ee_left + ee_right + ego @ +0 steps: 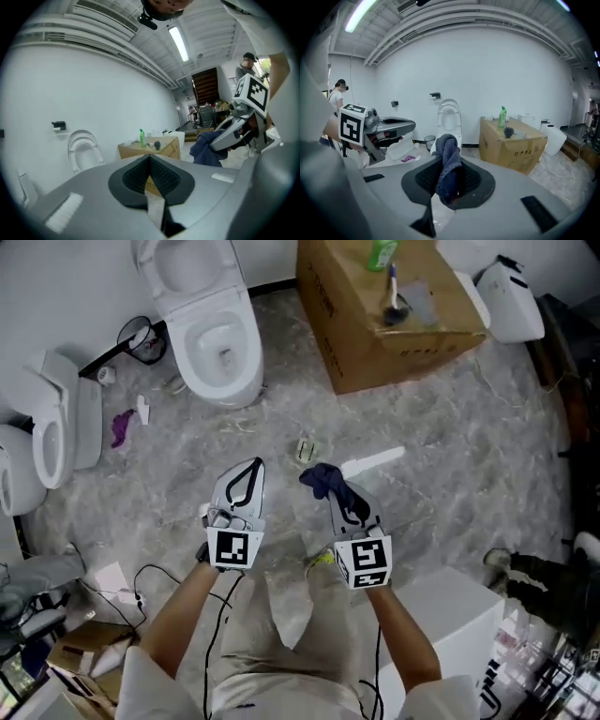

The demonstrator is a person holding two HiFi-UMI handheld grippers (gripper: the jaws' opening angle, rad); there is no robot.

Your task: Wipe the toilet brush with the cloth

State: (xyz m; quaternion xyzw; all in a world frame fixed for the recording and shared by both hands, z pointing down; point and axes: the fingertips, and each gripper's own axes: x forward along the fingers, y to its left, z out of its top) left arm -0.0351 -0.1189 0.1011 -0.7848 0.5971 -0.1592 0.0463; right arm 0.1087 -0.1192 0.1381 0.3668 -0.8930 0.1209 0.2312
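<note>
The toilet brush [395, 307], dark-headed with a blue handle, lies on top of a cardboard box [356, 324] far ahead; it also shows small in the right gripper view [508, 132] and the left gripper view [157, 145]. My right gripper [331, 493] is shut on a dark blue cloth [323, 479], which hangs bunched between its pads [449, 164]. My left gripper [253, 466] is held beside it, jaws shut with nothing between them [150, 157]. Both grippers hover over the marbled floor, well short of the box.
A green bottle [382, 251] stands on the box beside the brush. A white toilet [216, 334] is ahead left, a second toilet [47, 427] at far left, with a small bin [141, 338] between. A white jug [511, 301] sits right of the box. A white strip [373, 462] lies on the floor.
</note>
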